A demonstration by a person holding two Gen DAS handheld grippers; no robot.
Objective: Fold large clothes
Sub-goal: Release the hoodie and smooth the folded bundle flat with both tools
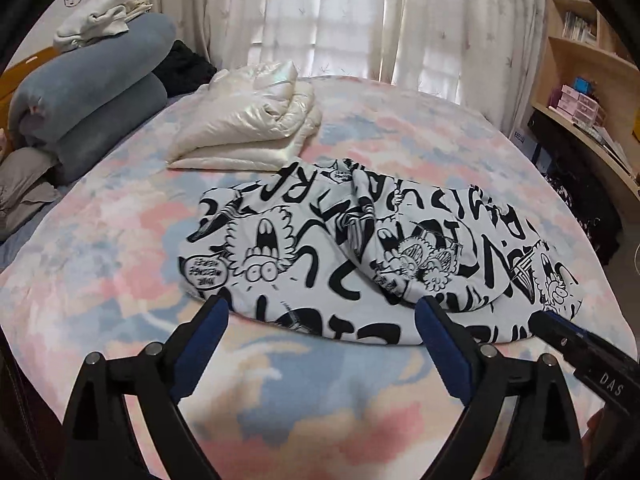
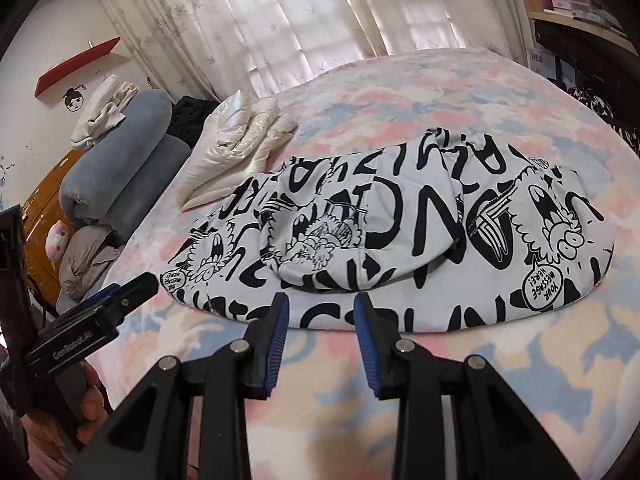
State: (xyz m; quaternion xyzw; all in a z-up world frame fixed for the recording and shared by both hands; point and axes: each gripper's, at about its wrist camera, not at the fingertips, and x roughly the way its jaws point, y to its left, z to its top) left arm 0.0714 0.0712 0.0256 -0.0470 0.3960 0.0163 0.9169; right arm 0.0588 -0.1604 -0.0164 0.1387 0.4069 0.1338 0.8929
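Observation:
A white garment with black cartoon print (image 1: 360, 248) (image 2: 400, 232) lies folded into a compact bundle on the pastel bed cover (image 1: 320, 400) (image 2: 500, 360). My left gripper (image 1: 322, 304) hovers over its near edge, jaws wide open with nothing between them. My right gripper (image 2: 321, 298) also hangs just short of that near edge, jaws partly apart and empty. The right gripper's tip (image 1: 560, 332) shows at the right of the left wrist view. The left gripper's tip (image 2: 132, 288), held by a hand, shows at the left of the right wrist view.
A folded cream puffer jacket (image 1: 248, 128) (image 2: 236, 140) lies behind the garment. Rolled blue bedding (image 1: 92, 96) (image 2: 120, 160) with white clothes on top is stacked at the far left. Wooden shelves (image 1: 580, 80) stand to the right of the bed, and curtains (image 1: 340, 20) hang behind it.

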